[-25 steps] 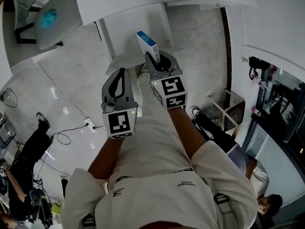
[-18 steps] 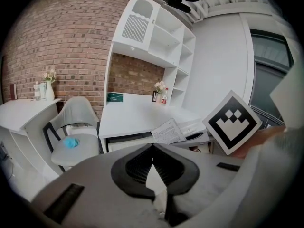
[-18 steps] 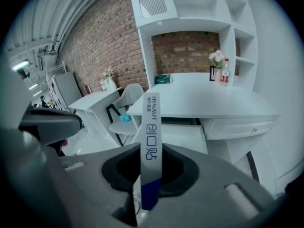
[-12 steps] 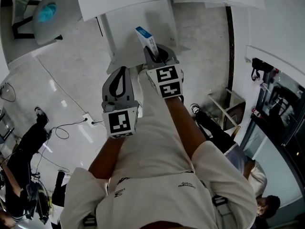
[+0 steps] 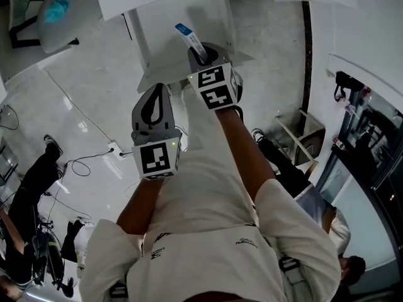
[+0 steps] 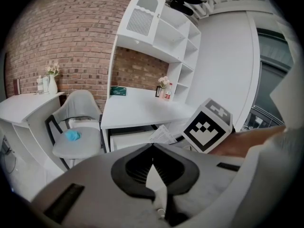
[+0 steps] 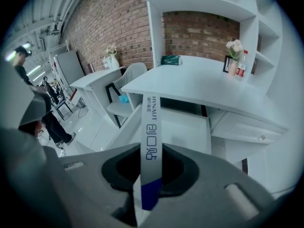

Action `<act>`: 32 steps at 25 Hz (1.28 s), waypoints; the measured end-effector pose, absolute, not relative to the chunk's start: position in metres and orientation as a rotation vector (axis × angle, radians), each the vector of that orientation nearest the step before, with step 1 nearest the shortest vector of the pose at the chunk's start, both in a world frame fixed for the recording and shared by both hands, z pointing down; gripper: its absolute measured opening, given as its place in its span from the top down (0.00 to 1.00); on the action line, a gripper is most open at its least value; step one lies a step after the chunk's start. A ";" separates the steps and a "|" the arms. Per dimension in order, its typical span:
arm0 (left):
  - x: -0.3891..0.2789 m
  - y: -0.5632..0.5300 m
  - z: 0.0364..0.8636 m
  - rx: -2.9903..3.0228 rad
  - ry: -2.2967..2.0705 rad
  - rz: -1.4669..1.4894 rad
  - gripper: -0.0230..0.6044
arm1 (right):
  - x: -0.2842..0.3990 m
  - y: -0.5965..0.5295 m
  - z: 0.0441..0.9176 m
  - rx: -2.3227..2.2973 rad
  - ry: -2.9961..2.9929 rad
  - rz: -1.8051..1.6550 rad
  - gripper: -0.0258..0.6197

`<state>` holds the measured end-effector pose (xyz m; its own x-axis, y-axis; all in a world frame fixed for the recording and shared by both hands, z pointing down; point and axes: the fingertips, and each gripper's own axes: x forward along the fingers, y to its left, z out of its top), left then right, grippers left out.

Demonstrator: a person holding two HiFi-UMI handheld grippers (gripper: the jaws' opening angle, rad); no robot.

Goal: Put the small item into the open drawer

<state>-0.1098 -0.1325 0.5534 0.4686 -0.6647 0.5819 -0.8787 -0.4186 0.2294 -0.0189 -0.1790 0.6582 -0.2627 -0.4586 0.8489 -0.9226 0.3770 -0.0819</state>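
1. Box [image 7: 148, 122], flat, white with a blue end, clenched edge-on between the fingers of the right gripper [image 7: 149, 148]; most of its length jutting past the tips.
2. Same box [image 5: 187, 38] in the head view: tilted, above the open drawer [image 5: 165, 49], not yet inside.
3. Drawer [image 7: 185, 127] pulled out from under the white bench [image 7: 199, 87].
4. Left gripper [image 5: 158, 88] beside the right gripper [image 5: 200, 54] and nearer the person; fingers clenched tip to tip [image 6: 153, 147], nothing between.
5. Chair [image 7: 128, 87] left of the bench, blue thing [image 7: 123, 99] on its seat.
6. Flowers [image 7: 233, 49] and bottle [image 7: 242, 63] at the bench's far right.
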 end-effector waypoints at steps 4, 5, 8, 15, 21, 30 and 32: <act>-0.111 -0.137 0.558 2.207 -1.289 0.551 0.97 | -0.017 -0.188 0.674 1.149 -1.850 0.724 0.85; -0.111 -0.138 0.560 2.205 -1.290 0.554 0.97 | -0.017 -0.190 0.679 1.131 -1.841 0.707 0.85; -0.113 -0.140 0.565 2.194 -1.292 0.566 0.97 | -0.017 -0.193 0.694 1.078 -1.805 0.642 0.85; -0.114 -0.150 0.572 2.178 -1.288 0.581 0.97 | -0.021 -0.203 0.723 0.986 -1.752 0.586 0.85; -0.115 -0.158 0.582 2.169 -1.286 0.597 0.97 | -0.022 -0.210 0.751 0.895 -1.705 0.548 0.85; -0.113 -0.163 0.589 2.156 -1.281 0.602 0.97 | -0.025 -0.215 0.767 0.776 -1.646 0.475 0.86; -0.114 -0.164 0.589 2.157 -1.281 0.599 0.97 | -0.026 -0.218 0.769 0.747 -1.632 0.425 0.86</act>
<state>-0.1142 -0.1636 0.5892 0.4448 -0.6431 0.6233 -0.8907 -0.3906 0.2327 -0.0263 -0.2185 0.7692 -0.0614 -0.2334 0.9704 -0.6771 0.7241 0.1313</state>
